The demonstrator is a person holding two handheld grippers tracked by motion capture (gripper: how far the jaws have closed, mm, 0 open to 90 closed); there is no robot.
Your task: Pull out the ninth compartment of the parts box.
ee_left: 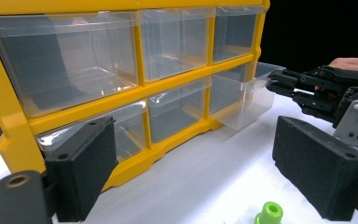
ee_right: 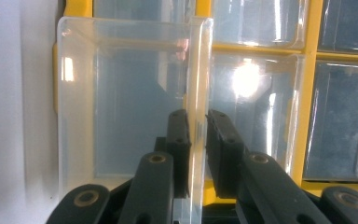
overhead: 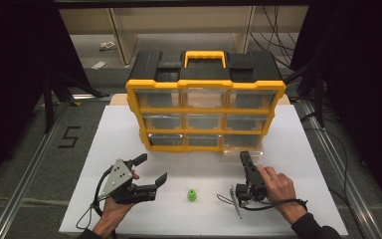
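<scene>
1. A yellow-framed plastic organiser cabinet (overhead: 205, 107) with a black top and a yellow carry handle stands at the far middle of the white table (overhead: 288, 199). Its front is three rows of three clear plastic drawers.
2. The clear plastic drawer at the bottom right of the cabinet (overhead: 242, 147) is partly slid out of its slot toward the person, and its front wall stands proud of the yellow frame. In the left gripper view the same drawer (ee_left: 242, 100) juts out past its neighbours.
3. The right gripper (overhead: 245, 157), held in the person's right hand (overhead: 277, 186), points away from the person at that drawer's front.
4. In the right gripper view the two black jaws stand one on each side of the drawer's clear front wall (ee_right: 196, 93), and their pads press on it from both sides: the gripper is clamped on the drawer's front.
5. The left gripper (overhead: 153, 169), with its grey three-cornered plate on top, sits in the person's left hand (overhead: 117, 201) at the near left of the table, well apart from the cabinet. Its jaws are spread wide with nothing between them.
6. In the left gripper view its two black foam-faced pads (ee_left: 86, 170) stand far apart at the sides of the picture, with bare table between them.
7. A small bright green plastic piece with a round knob-like top (overhead: 192, 194) sits on the table between the two grippers, touching neither. In the left gripper view it (ee_left: 268, 213) lies just in front of the spread jaws.
</scene>
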